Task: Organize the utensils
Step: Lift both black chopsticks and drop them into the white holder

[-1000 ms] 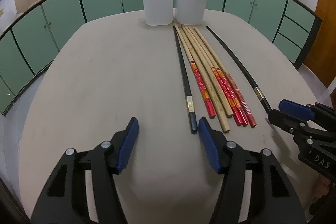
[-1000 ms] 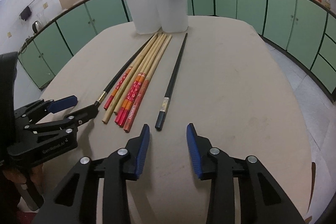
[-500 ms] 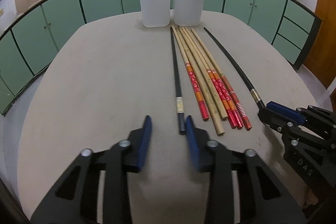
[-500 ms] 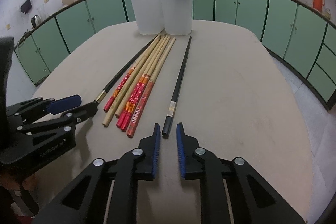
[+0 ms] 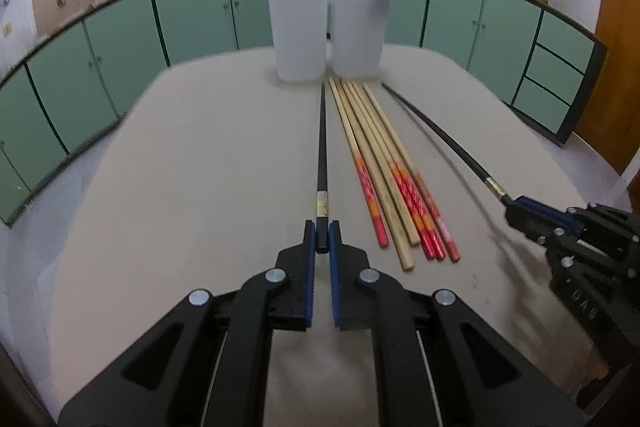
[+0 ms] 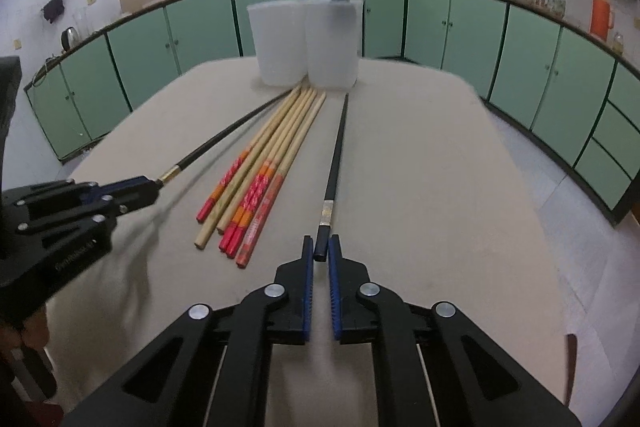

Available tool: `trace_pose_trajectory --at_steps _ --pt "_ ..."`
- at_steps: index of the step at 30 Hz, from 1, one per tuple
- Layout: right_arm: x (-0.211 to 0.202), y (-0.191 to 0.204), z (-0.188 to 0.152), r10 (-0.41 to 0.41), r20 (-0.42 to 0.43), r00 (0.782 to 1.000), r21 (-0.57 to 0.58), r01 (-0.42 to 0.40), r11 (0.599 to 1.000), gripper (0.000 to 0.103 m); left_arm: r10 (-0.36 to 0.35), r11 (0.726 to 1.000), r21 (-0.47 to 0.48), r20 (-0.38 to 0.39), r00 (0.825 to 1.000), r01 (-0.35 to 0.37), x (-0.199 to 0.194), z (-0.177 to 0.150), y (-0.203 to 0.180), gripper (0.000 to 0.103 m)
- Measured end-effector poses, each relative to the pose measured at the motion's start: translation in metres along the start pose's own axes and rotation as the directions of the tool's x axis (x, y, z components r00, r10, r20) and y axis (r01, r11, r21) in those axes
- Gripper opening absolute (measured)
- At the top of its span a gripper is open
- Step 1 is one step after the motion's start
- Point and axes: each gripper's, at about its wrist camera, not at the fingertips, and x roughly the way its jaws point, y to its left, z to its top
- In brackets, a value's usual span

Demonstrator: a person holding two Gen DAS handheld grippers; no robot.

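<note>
My left gripper (image 5: 322, 227) is closing its jaws on the thick end of a black chopstick (image 5: 321, 147), and the pads press on it. My right gripper (image 6: 321, 243) is closing the same way on a second black chopstick (image 6: 336, 155). Both held ends hang a little above the table, with shadows under them. Each gripper also shows in the other view: the right gripper (image 5: 514, 211) at the right edge, the left gripper (image 6: 148, 187) at the left edge. Between the black sticks lie several wooden chopsticks (image 5: 384, 171) with red and orange ends.
Two white translucent cups (image 5: 298, 35) (image 5: 358, 31) stand side by side at the far end of the beige table (image 5: 200, 167), right behind the chopstick tips. Green cabinets ring the room. A hand (image 6: 32, 331) holds the left gripper's handle.
Both grippers went from open beside the black chopsticks to shut on their thick ends. Both then rose slightly, lifting those ends off the table.
</note>
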Motion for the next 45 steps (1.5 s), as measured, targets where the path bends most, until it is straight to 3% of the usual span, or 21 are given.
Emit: trace_pose_trajectory --at_steps 6,16,23,31,36,42,45 --pt "-0.032 -0.013 0.028 -0.008 0.094 0.996 0.009 0.008 1.0 0.007 0.012 1.0 -0.003 0.104 0.994 -0.012 -0.037 0.025 0.008 0.006" --pt "-0.077 -0.034 0.09 0.018 0.244 0.97 0.02 -0.024 1.0 0.006 -0.008 1.0 0.004 0.284 0.959 0.007 -0.091 0.082 0.013 0.006" --pt "-0.082 -0.044 0.139 0.085 0.247 0.965 0.004 -0.089 0.996 0.006 -0.066 0.998 0.025 0.31 0.949 0.061 -0.098 0.111 0.01 0.006" --pt "-0.07 -0.049 0.169 0.176 0.203 0.963 -0.015 -0.176 0.984 0.006 -0.087 0.996 0.038 0.314 0.946 0.079 -0.092 0.13 0.011 0.006" --pt "-0.073 -0.05 0.186 0.172 0.217 0.961 -0.05 -0.165 0.985 0.006 -0.081 0.997 0.027 0.332 0.94 0.076 -0.094 0.139 0.022 0.006" --pt "-0.089 -0.057 0.219 0.212 0.268 0.94 -0.065 -0.202 0.977 0.006 -0.075 0.997 0.019 0.39 0.918 0.074 -0.108 0.166 0.033 0.006" --pt "-0.098 -0.058 0.243 0.222 0.308 0.925 -0.081 -0.207 0.975 0.006 -0.072 0.997 0.025 0.436 0.897 0.068 -0.117 0.188 0.036 0.006"
